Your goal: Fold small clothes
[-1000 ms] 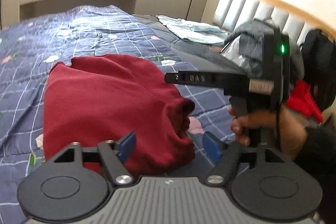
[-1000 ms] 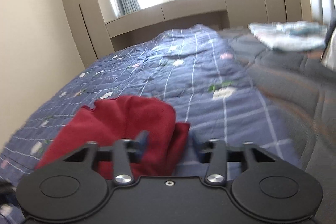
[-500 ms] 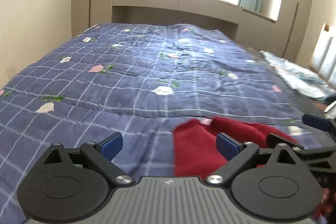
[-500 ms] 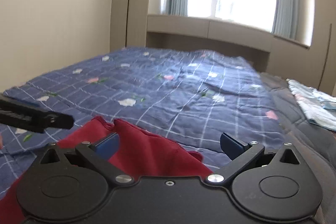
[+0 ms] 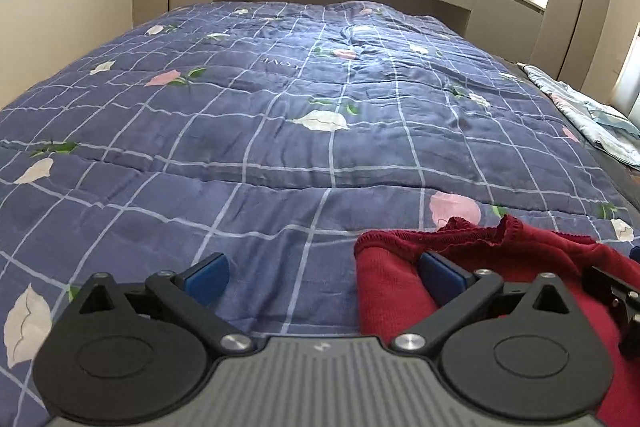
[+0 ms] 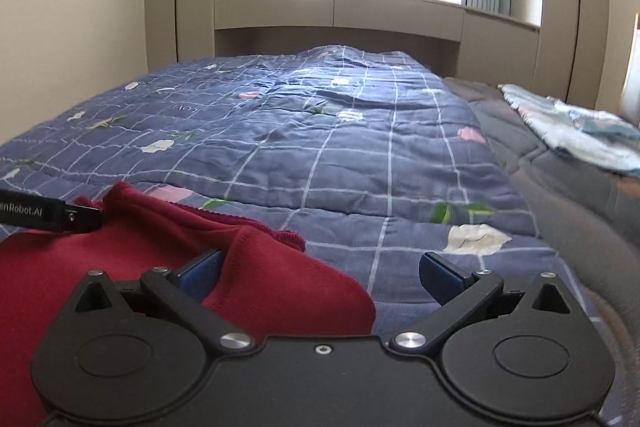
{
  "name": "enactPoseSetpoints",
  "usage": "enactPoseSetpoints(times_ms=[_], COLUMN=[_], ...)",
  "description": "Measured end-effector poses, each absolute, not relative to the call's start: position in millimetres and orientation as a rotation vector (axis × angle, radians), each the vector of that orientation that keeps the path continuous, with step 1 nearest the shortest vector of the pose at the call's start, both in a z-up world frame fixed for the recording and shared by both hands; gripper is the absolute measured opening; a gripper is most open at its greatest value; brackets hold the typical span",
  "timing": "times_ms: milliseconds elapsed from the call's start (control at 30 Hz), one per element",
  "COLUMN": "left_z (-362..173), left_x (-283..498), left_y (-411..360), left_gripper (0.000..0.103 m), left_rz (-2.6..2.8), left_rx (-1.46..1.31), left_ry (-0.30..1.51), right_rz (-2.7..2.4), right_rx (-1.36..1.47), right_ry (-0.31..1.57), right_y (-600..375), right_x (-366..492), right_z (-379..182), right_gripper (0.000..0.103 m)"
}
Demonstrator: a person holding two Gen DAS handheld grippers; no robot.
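Observation:
A dark red knit garment (image 5: 500,267) lies on the blue checked quilt (image 5: 280,115), at the lower right of the left wrist view and the lower left of the right wrist view (image 6: 140,255). My left gripper (image 5: 324,275) is open low over the quilt; its right finger (image 5: 440,277) rests against the garment's left edge. My right gripper (image 6: 320,275) is open; its left finger (image 6: 200,271) is tucked into a fold at the garment's right edge, and cloth lies between the jaws. The left gripper's body (image 6: 44,215) shows at the left of the right wrist view.
A pale blue folded cloth (image 6: 576,123) lies on a grey blanket (image 6: 560,187) at the right side of the bed. Beige wardrobes and a window ledge (image 6: 336,11) stand beyond the bed's far end. A wall (image 5: 60,7) runs along the left.
Both grippers swung from facing the headboard side to facing the window and dropped to opposite edges of the garment. Both sets of jaws opened wider.

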State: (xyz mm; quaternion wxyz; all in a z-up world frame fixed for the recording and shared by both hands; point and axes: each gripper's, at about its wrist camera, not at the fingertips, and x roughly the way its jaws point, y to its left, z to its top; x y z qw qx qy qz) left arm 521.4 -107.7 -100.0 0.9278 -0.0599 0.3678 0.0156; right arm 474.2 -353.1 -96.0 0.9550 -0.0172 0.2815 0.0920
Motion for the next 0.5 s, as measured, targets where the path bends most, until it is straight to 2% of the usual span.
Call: enactPoseSetpoints(times_ms=[300, 500], left_z=[-67.1, -54.3], left_x=[501.8, 455.8], left_y=[-101.7, -109.8], left_gripper=[0.103, 0.102], left_rz=[0.039, -0.037], left_rx=[-0.095, -0.092], left_ry=[0.75, 0.755], right_rz=[0.194, 0.072], right_rx=[-0.029, -0.081], right_ry=[0.511, 0.606], right_y=[-370.7, -379.4], right_x=[437.5, 410.6], right_z=[-54.3, -66.4], right_gripper=[0.102, 0.102])
